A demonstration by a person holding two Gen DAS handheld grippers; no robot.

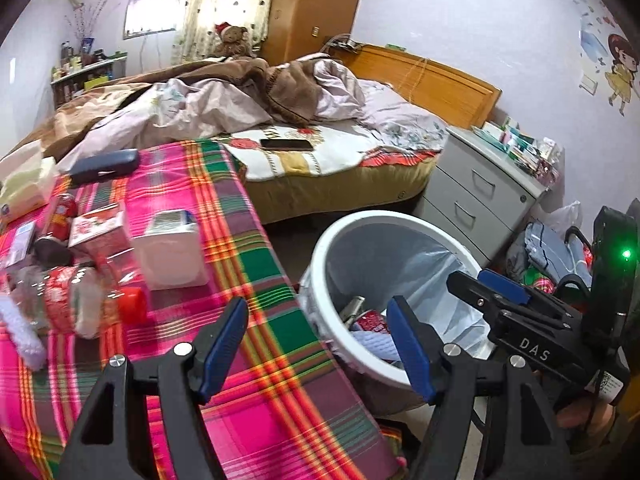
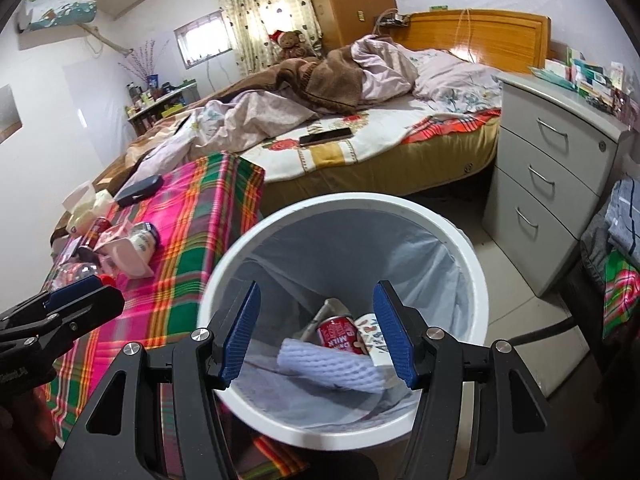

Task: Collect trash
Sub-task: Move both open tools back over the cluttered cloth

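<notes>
Step in hand: between drops. Right tool (image 2: 316,332) stood open and empty over the white bin (image 2: 476,280), which already held a red can (image 2: 336,330), a foam sleeve (image 2: 332,364) and a carton (image 2: 372,332). Left tool (image 1: 316,344) also open, empty, at the surface (image 1: 248,248) edge. Next move, likely: reach left for remaining trash, a clear bottle (image 1: 72,296), red can (image 1: 58,216), white tub (image 1: 172,248). Nearby: tissue box (image 1: 24,184), dark case (image 1: 104,164), bed (image 1: 320,152), phone (image 1: 286,144), drawers (image 1: 476,196). Nothing blocked the reach.
</notes>
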